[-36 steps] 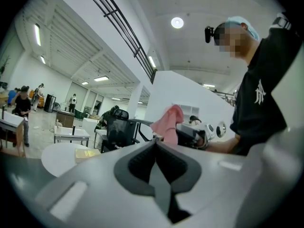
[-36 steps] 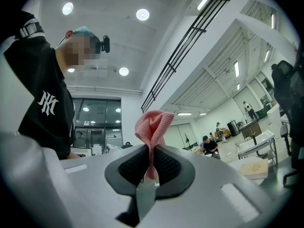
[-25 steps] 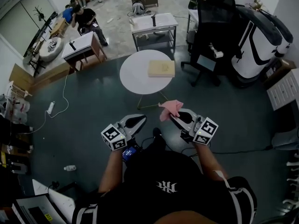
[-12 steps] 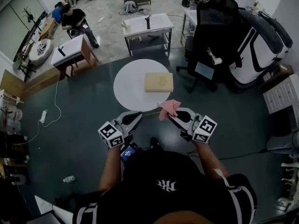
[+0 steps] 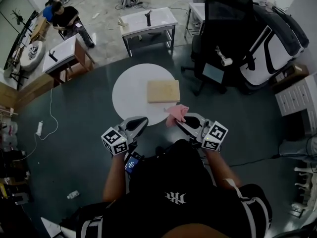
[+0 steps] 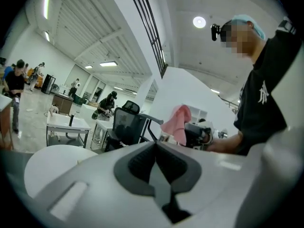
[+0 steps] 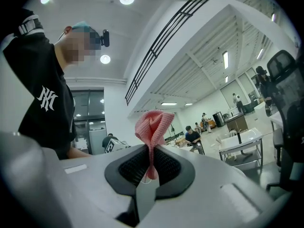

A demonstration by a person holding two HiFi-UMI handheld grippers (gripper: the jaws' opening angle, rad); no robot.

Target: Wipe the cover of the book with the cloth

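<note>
- Just changed: I've closed in on the round surface (image 5: 128, 90). In the head view it and the book (image 5: 163, 91) sit nearer to me than a second ago.
- The cloth (image 5: 176, 114) now overlaps the near rim of the surface in the head view. Before, it was clear of that rim.
- Right gripper (image 7: 151, 151): fingers clenched on the pink cloth. A narrow fold is pinched between the pads and the rest bunches up above the tips. The grip looks the same as before.
- Left gripper (image 6: 156, 144): fingers shut against each other with nothing between them. It rides low beside the right one, just short of the rim.
- The book is tan and lies flat on the right part of the surface, cover up, nothing on it. The cloth is near it but not touching.
- My read: still on approach, no wiping done yet. The gap to the book is closing, so contact should be the next step.
- Next move needs a reach forward, then lowering the bunched cloth flat onto the cover.
- Risk: the book may slide on the smooth top under drag. I could pin one edge with the shut left tips.
- Risk: only a thin fold is held, so the cloth could pull free if I press hard.
- The office chair (image 5: 223, 38) stands beyond the surface on the right, apart from my reach path.
</note>
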